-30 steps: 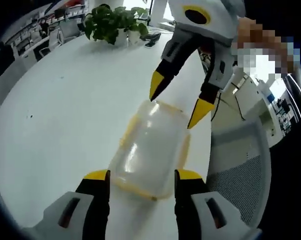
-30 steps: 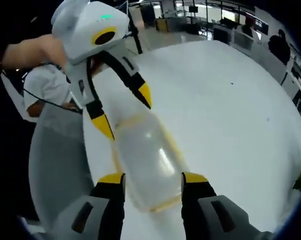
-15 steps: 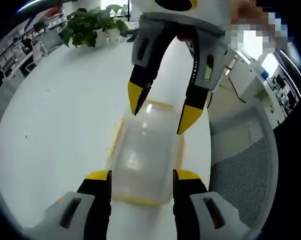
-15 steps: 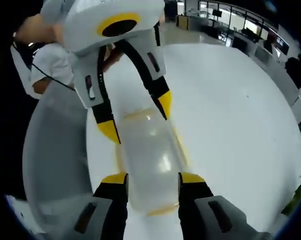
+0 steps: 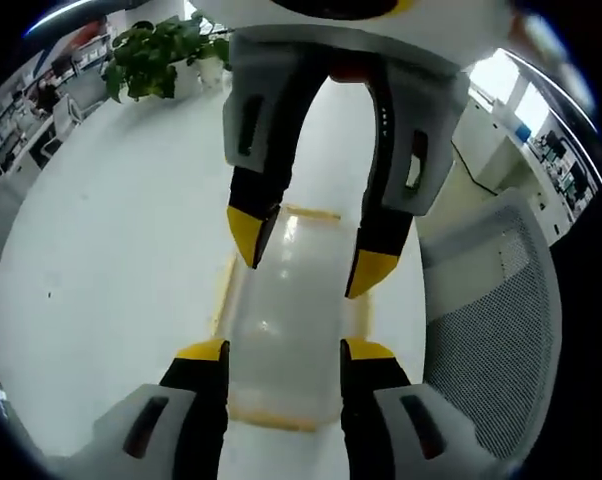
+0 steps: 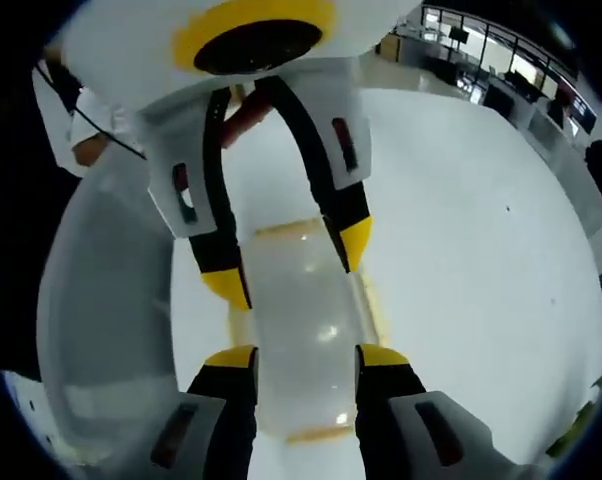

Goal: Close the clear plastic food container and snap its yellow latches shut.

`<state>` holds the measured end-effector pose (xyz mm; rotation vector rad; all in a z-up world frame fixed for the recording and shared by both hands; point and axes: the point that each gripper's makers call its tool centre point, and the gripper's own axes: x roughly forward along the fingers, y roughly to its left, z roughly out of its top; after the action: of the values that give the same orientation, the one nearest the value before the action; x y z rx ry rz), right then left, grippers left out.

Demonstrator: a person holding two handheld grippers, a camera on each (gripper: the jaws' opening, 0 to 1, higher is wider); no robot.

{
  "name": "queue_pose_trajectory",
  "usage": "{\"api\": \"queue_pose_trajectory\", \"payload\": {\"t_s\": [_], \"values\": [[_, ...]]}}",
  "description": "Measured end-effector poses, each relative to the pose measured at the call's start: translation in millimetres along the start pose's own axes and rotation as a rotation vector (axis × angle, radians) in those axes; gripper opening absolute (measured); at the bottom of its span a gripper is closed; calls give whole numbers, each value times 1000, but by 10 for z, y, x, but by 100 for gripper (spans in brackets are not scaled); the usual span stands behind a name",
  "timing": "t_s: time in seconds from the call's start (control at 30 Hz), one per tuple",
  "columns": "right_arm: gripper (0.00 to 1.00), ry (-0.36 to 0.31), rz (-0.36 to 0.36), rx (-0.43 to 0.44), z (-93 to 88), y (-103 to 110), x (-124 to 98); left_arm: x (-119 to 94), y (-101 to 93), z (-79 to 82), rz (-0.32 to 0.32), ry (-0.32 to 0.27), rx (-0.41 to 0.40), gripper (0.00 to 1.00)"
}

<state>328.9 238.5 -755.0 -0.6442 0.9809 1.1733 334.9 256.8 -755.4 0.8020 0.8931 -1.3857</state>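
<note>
The clear container sits on the white table, close to the edge by a mesh chair. The left gripper and right gripper face each other over it, jaws spread wide on both, gripping nothing. Risk as I see it: pressing unevenly could skate the container toward that edge (it's light plastic). The yellow latches are blurry strips, so I can't tell if any are snapped.
</note>
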Motion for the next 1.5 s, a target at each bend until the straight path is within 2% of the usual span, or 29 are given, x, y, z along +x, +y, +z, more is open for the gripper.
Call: {"api": "queue_pose_trajectory", "payload": {"t_s": [0.17, 0.2, 0.3, 0.73, 0.83, 0.9, 0.93, 1.1, 1.2, 1.33, 1.5], "values": [[38, 17, 2, -16, -25, 17, 32, 67, -46, -36, -1, 23, 16, 40], [38, 16, -1, -17, -28, 10, 30, 72, -26, -28, 11, 17, 33, 39], [38, -3, 2, 4, -3, 2, 32, 91, -10, -5, 9, 0, 11, 39], [39, -12, -46, 10, 39, -183, 38, 79, -80, -3, 20, 6, 39, 45], [39, -11, -46, 16, 36, -200, 47, 86, -132, -8, 12, 6, 59, 51], [41, -10, -39, 26, 29, -200, 60, 89, -142, -16, 29, 18, 91, 52], [41, -13, -11, 49, 24, -157, 74, 89, -143, -13, 29, 15, 83, 52], [40, -12, -14, 35, 36, -206, 68, 87, -124, -2, 40, 1, 63, 52], [45, -16, -19, 36, 54, -269, 69, 84, -125, -4, 41, -7, 62, 52], [46, -21, 16, 70, 34, -270, 113, 82, -123, -6, 39, -15, 62, 52], [48, -9, 47, 68, 27, -246, 124, 80, -137, -15, 37, 4, 77, 51]]}}
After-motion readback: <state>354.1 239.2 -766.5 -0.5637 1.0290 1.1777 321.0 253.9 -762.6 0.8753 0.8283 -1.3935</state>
